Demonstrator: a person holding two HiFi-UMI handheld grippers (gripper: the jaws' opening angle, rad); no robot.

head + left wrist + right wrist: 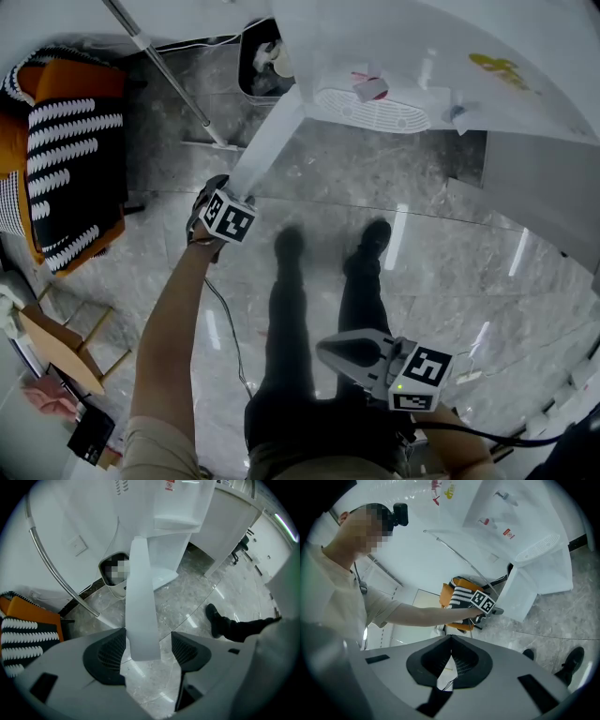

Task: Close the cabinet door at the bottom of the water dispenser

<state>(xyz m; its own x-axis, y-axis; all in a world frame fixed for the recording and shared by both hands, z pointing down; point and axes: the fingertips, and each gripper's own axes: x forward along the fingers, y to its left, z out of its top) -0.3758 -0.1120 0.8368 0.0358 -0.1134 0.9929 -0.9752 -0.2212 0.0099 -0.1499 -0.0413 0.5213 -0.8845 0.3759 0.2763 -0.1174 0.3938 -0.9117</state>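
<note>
The white water dispenser (pixel 422 47) stands at the top of the head view, with its bottom cabinet door (pixel 267 141) swung out towards me. My left gripper (pixel 228 192) is at the door's free edge. In the left gripper view the door (pixel 140 597) runs edge-on between the jaws of the left gripper (pixel 148 637), which stand apart and open around it, the left pad (pixel 110 656) close against it. My right gripper (pixel 323 349) hangs low by my waist, and in its own view the right gripper (pixel 451 639) is shut on nothing.
A dark waste bin (pixel 262 61) sits left of the dispenser, behind the door. A metal pole (pixel 159 66) slants across the floor's upper left. An orange chair with a black-and-white striped cover (pixel 66 150) stands at the left. My shoes (pixel 375 234) are on the grey marble floor.
</note>
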